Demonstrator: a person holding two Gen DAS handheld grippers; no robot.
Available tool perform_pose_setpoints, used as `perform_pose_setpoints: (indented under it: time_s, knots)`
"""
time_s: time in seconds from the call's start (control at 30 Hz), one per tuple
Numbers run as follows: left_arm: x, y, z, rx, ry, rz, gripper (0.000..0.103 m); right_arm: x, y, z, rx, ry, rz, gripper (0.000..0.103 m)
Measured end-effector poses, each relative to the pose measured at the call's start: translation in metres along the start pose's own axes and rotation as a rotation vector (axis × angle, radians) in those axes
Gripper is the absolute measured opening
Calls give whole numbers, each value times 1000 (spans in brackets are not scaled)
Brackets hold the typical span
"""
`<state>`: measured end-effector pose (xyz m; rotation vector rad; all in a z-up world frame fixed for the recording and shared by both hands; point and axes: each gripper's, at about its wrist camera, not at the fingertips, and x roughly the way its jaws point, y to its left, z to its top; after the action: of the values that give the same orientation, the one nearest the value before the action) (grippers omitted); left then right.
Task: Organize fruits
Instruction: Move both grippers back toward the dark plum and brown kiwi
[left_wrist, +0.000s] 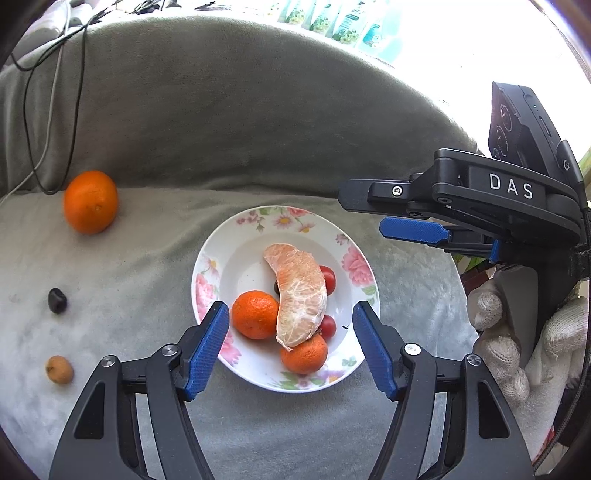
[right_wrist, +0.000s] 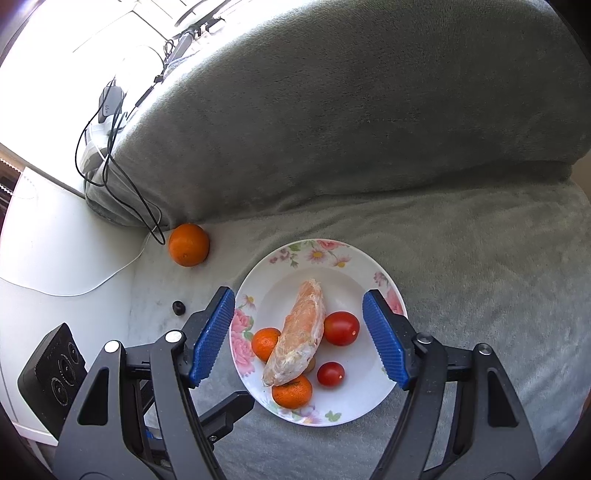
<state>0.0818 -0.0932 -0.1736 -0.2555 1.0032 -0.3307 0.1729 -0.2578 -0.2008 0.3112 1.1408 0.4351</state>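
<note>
Left wrist view: the left gripper (left_wrist: 290, 345) and right gripper (right_wrist: 299, 339) both gape wide, empty, above the plate (left_wrist: 236, 254) of fruit.

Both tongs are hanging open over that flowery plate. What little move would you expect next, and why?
Probably the left tongs swing left toward the big orange. It lies on the grey blanket outside the plate, as do a dark fruit and a small tan one. The right tongs are open too, holding nothing.
</note>
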Motion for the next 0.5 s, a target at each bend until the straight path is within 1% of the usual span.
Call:
perform_pose_setpoints:
  time_s: [0.13, 0.3, 0.5]
  knots:
    - [-8, 5, -4, -1, -1, 7, 69, -4, 6, -2, -11, -21, -9, 75]
    - [-19, 14, -9, -15, -8, 15, 69, -3, 15, -5, -16, -25, -26, 75]
    - [-31, 30, -17, -36, -21, 31, 69, 0, 33, -8, -53, -36, -41, 75]
